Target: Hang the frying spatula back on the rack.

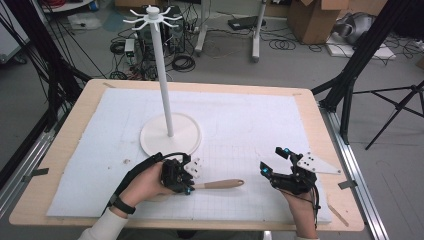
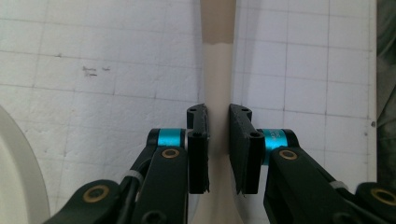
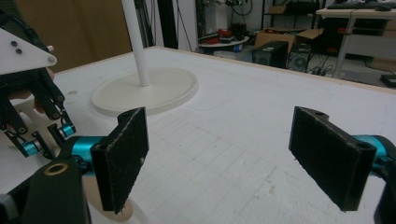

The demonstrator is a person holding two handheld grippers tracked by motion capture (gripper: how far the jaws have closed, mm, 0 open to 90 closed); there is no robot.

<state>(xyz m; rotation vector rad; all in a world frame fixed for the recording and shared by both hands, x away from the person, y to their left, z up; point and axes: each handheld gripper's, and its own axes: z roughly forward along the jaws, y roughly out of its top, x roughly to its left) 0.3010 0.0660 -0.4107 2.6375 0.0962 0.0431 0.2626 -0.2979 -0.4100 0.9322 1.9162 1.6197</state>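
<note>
The left gripper (image 1: 189,186) pinches the white neck of a wooden-handled utensil (image 1: 220,184) lying below the stand's base (image 1: 170,134). Its long axis points at the right gripper (image 1: 274,161), spread empty.

Matt pale wooden spoon (image 1: 218,184) handle, smooth white plastic stand (image 1: 170,134), rough white foam-like mat (image 1: 250,120) with faint grid, light wood table (image 1: 75,125) edge, black fingers (image 3: 125,156) with grainy matt pads

Wooden table (image 1: 65,150), white gridded mat (image 1: 250,120) on it
</note>
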